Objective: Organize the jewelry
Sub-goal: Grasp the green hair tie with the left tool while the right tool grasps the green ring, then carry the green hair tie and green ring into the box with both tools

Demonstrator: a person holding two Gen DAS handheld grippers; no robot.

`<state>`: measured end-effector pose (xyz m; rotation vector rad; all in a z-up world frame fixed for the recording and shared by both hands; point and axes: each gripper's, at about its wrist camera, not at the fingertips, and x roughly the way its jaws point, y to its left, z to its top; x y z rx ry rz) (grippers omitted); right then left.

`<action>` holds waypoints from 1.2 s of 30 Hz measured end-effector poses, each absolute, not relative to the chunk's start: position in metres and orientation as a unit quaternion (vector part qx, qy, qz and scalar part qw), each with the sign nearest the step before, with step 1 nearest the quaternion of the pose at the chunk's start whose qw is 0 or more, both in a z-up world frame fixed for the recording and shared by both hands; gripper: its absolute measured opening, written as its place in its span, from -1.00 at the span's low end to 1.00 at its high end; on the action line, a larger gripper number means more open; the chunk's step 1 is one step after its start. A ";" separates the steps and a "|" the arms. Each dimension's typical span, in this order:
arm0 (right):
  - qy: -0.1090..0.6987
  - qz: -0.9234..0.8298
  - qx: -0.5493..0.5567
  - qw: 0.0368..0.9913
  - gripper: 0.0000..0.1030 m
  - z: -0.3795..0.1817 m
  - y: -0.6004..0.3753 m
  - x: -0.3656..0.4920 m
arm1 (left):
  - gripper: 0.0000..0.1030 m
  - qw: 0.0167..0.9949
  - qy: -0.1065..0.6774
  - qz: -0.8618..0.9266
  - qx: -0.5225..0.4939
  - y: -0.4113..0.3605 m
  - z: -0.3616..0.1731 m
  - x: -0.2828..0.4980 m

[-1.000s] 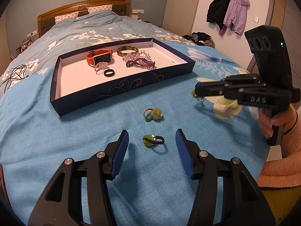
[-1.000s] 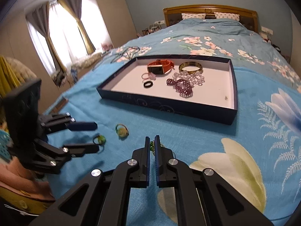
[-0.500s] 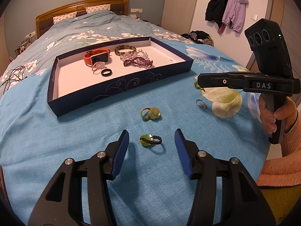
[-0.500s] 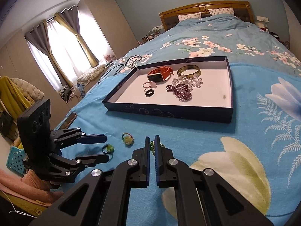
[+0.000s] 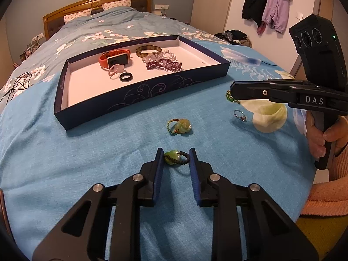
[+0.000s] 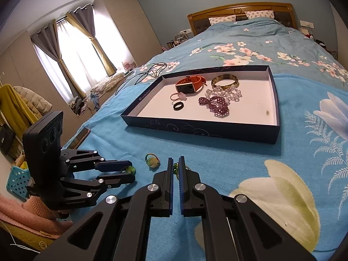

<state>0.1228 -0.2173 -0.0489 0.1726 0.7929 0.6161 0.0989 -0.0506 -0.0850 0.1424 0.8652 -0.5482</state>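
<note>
A dark blue tray point(image 5: 139, 93) on the bed holds an orange watch point(image 5: 115, 59), a bangle point(image 5: 149, 50), bead bracelets and rings. My left gripper point(image 5: 175, 154) is closed in around a green-stone ring with a dark cord point(image 5: 174, 157) on the blue blanket; the pads touch its sides. It also shows in the right wrist view point(image 6: 130, 169). My right gripper point(image 6: 176, 163) is shut on a green beaded piece point(image 6: 175, 169), lifted above the blanket, seen in the left wrist view point(image 5: 231, 96). A second green-stone ring point(image 5: 180, 126) and a silver ring point(image 5: 239, 115) lie loose.
The tray point(image 6: 202, 128) lies beyond both grippers toward the headboard point(image 6: 239, 13). A phone point(image 6: 81, 137) lies at the bed's left edge. A black cable point(image 6: 145, 74) lies left of the tray. Coats point(image 5: 267, 6) hang on the far wall.
My left gripper's fingers have closed in from wide open onto the dark-cord ring. My right gripper has lifted with the green beaded piece, uncovering the silver ring on the blanket.
</note>
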 end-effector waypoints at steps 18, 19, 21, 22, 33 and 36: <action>0.347 0.290 0.093 0.887 -0.94 -0.031 -0.222 0.132 | -0.55 0.893 0.368 -0.255 0.051 -0.043 -0.051 0.110; 0.346 0.290 0.094 0.887 -0.94 -0.030 -0.222 0.133 | -0.55 0.894 0.366 -0.254 0.052 -0.043 -0.050 0.110; 0.342 0.290 0.095 0.889 -0.94 -0.029 -0.222 0.134 | -0.55 0.895 0.363 -0.253 0.051 -0.044 -0.047 0.112; 0.341 0.291 0.096 0.889 -0.94 -0.028 -0.222 0.134 | -0.55 0.896 0.361 -0.253 0.051 -0.044 -0.046 0.112; 0.329 0.295 0.105 0.891 -0.94 -0.021 -0.223 0.141 | -0.55 0.901 0.352 -0.250 0.049 -0.044 -0.040 0.117; 0.327 0.293 0.104 0.892 -0.94 -0.019 -0.222 0.144 | -0.55 0.902 0.351 -0.247 0.049 -0.043 -0.039 0.120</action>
